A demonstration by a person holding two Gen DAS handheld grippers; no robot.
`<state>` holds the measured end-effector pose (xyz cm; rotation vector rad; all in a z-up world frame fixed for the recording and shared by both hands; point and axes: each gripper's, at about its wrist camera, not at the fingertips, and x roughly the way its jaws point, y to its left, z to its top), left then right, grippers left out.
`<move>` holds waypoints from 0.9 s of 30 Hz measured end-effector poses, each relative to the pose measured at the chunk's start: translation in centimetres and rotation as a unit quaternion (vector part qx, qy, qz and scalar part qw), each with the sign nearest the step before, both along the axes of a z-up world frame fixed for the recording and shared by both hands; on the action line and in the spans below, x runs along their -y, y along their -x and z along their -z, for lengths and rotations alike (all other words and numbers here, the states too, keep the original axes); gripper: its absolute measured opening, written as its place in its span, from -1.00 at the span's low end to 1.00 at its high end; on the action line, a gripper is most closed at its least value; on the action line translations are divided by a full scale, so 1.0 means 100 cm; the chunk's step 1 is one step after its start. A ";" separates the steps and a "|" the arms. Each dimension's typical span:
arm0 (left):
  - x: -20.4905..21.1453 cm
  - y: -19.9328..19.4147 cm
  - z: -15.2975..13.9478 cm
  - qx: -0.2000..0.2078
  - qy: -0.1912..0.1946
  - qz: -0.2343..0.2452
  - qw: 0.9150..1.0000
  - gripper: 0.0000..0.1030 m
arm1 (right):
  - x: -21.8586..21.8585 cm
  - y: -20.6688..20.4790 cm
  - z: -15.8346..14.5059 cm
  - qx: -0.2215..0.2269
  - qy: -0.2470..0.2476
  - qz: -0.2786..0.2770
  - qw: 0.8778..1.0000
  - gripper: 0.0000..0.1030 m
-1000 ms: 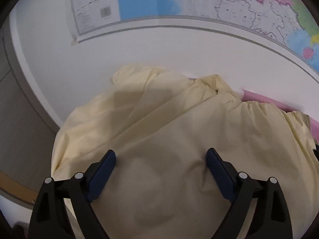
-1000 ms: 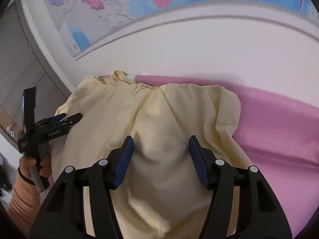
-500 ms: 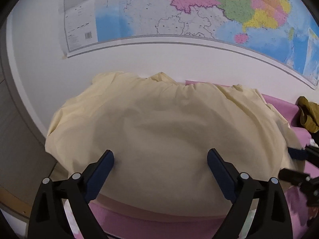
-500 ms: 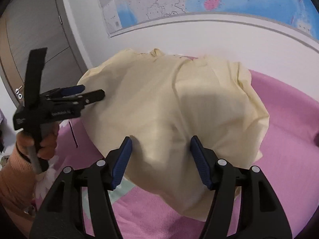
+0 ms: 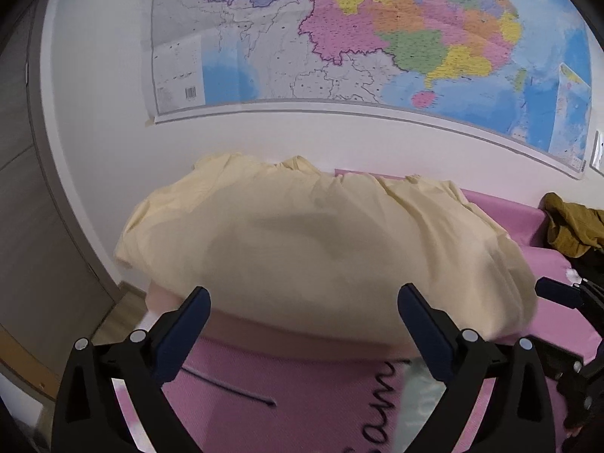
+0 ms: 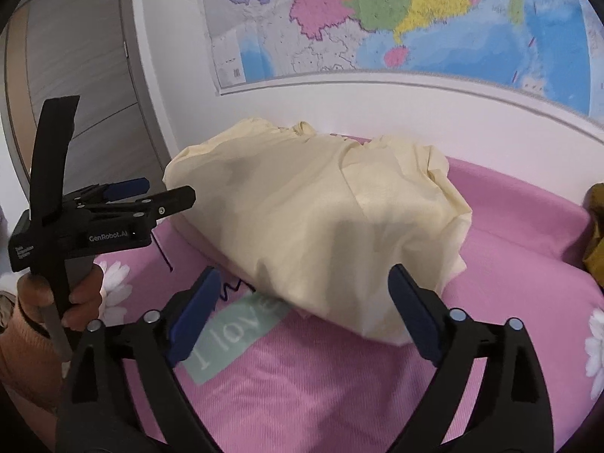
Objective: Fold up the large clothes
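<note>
A pale yellow garment lies as a folded, puffy bundle on the pink bed cover, against the white wall. My left gripper hovers at its near edge. Its jaws are opening wide and grip nothing. The right wrist view shows the left gripper from the side, held by a hand, beside the bundle's left end. My right gripper stands over the bundle's near right part, jaws opening, with no cloth pinched between them. Its tip shows at the right of the left wrist view.
A large coloured map hangs on the wall above the bed. A mustard-brown garment lies at the far right. A grey door stands at the left. The cover has a teal text patch and daisy prints.
Both grippers pulled back from the yellow garment, so more pink cover shows in front. The right jaws spread much wider and the left ones a little. The garment now lies free.
</note>
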<state>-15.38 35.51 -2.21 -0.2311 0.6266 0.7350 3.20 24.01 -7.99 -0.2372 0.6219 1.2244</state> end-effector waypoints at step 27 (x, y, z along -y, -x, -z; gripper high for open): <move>0.078 0.028 0.013 -0.008 0.042 -0.015 0.999 0.86 | 0.053 0.044 0.011 0.007 0.003 0.018 1.000 0.89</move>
